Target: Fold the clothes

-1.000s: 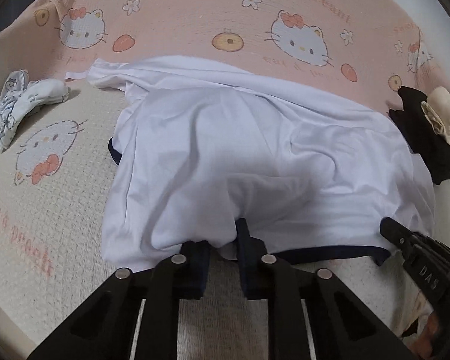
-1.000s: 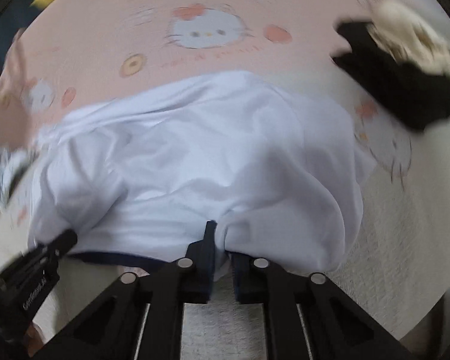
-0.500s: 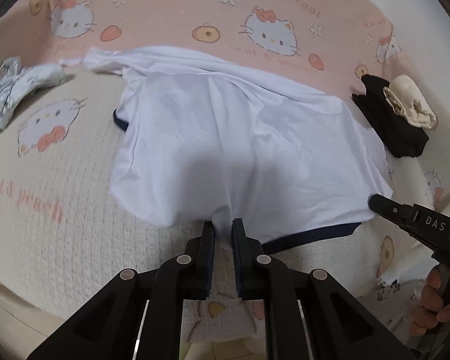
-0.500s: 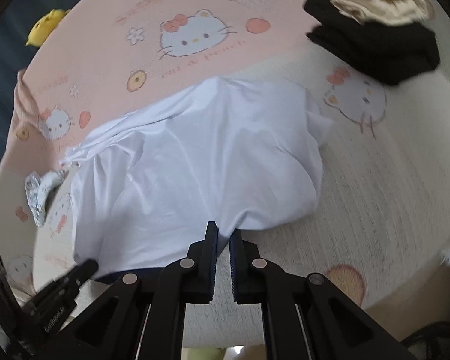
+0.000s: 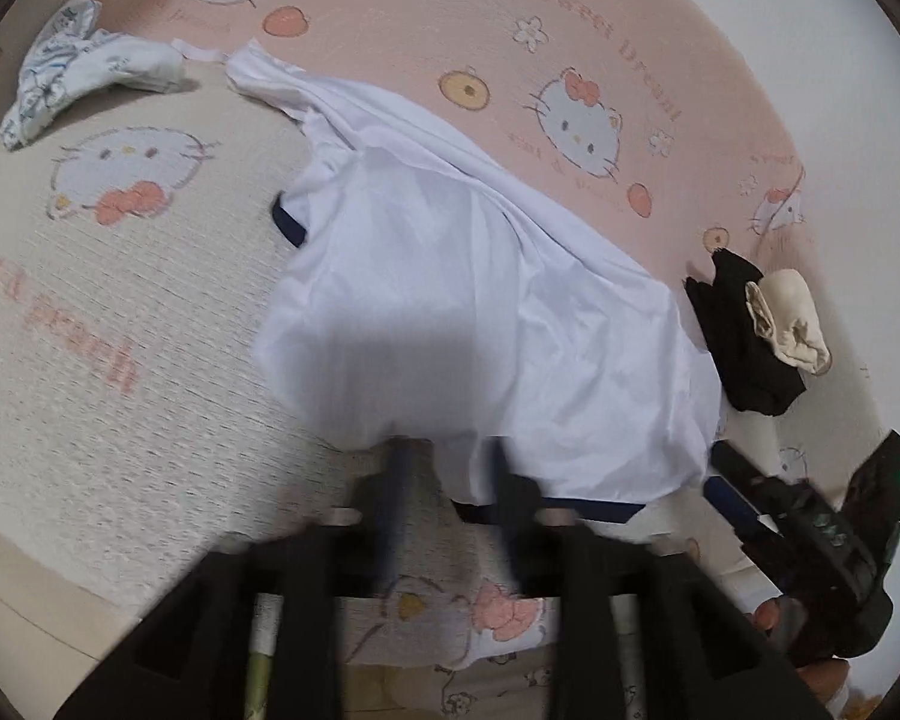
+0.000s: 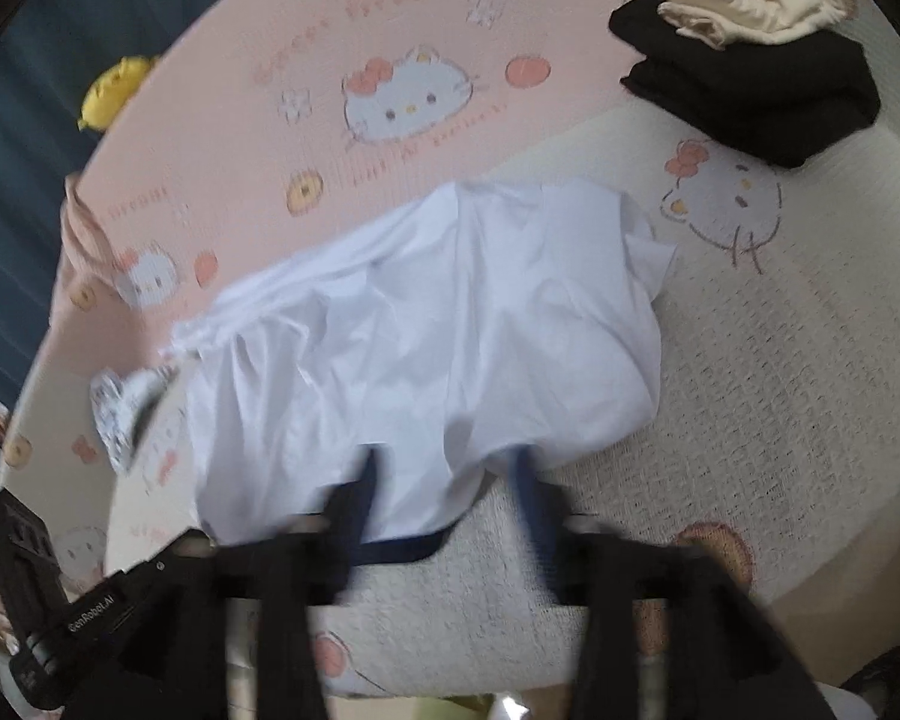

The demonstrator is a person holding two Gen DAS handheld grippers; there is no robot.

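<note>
Both grippers, left gripper (image 5: 450,468) and right gripper (image 6: 450,480), had parted their jaws and released the white garment (image 5: 480,324), which lay rumpled on the bedspread (image 5: 120,330) just ahead, its navy-trimmed hem (image 6: 402,552) nearest them.

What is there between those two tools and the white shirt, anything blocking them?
Nothing visible. The left tool and right tool are both open at the near hem of the white shirt. The folded black and cream clothes lie off to the side.
</note>
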